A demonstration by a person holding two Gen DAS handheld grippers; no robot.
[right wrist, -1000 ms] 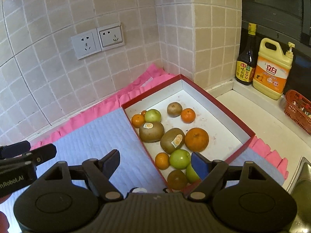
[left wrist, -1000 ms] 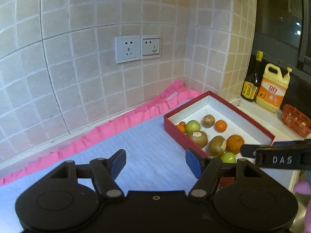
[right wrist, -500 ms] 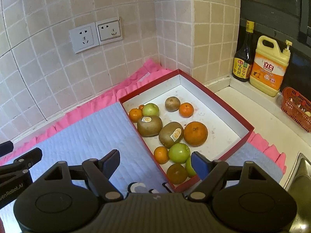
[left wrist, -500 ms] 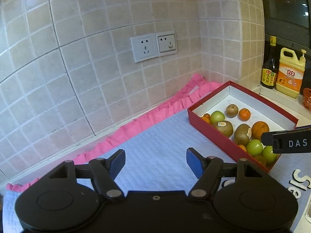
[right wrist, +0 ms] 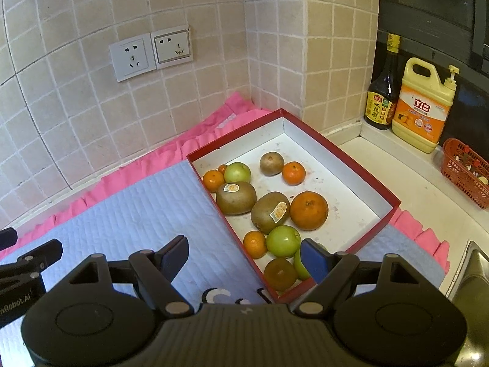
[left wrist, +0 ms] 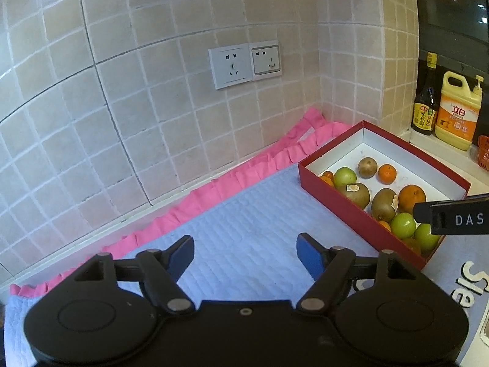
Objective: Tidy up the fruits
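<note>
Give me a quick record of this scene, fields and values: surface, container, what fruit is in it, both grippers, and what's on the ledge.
surface: blue quilted mat over pink ruffled cloth
container: red box, white inside
fruit in box: kiwis, oranges, green apples
left gripper: jaws opening, nothing between them
right gripper: open, empty
ledge: dark sauce bottle, yellow detergent jug, red basket

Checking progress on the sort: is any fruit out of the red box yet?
No. All the fruit in view lies inside the red box; the blue mat beside it holds none, and neither gripper holds any.
</note>
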